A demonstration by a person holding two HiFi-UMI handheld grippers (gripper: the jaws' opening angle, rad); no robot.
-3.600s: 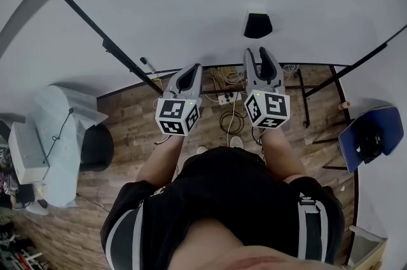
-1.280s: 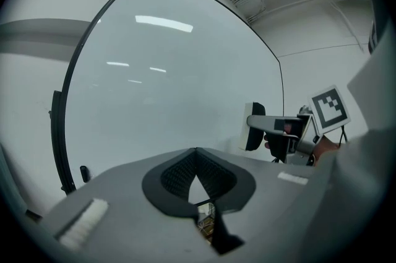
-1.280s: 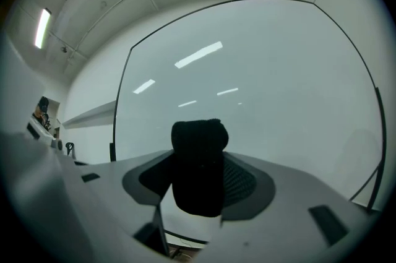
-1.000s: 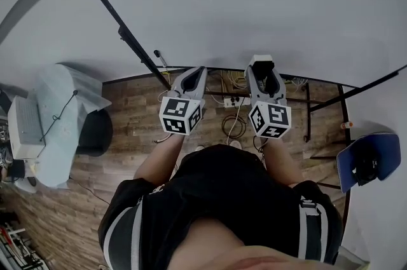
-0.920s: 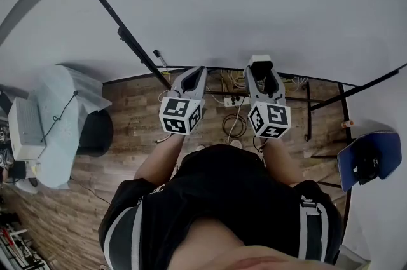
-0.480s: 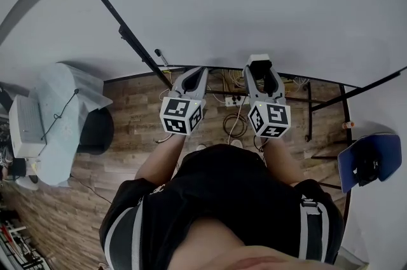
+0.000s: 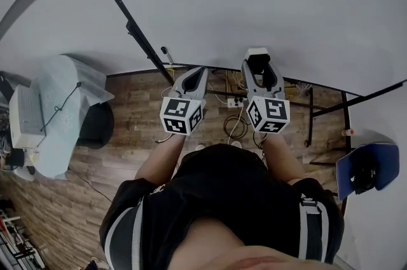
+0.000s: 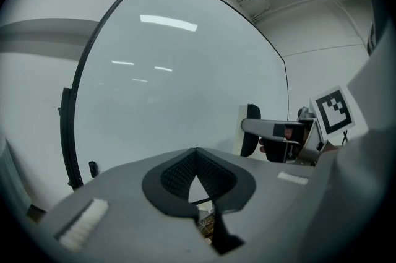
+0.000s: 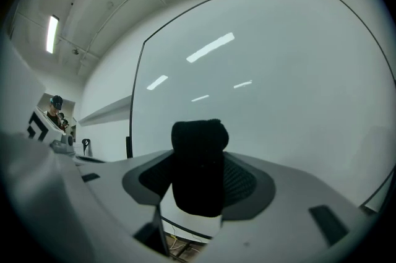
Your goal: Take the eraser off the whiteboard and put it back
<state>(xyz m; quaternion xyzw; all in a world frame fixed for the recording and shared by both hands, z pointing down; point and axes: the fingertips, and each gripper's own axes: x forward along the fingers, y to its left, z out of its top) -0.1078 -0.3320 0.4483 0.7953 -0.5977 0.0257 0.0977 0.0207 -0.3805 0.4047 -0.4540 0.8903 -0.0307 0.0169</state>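
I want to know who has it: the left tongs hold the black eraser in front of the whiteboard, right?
No, the right tongs hold the eraser in front of the whiteboard; the right gripper view shows it. The left tongs are shut and empty.

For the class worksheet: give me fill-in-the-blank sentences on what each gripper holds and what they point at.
The right gripper has its fingers clamped on the ____.
The left gripper has its fingers closed together on ____.
Both grippers point at the ____.
Missing words: eraser; nothing; whiteboard.
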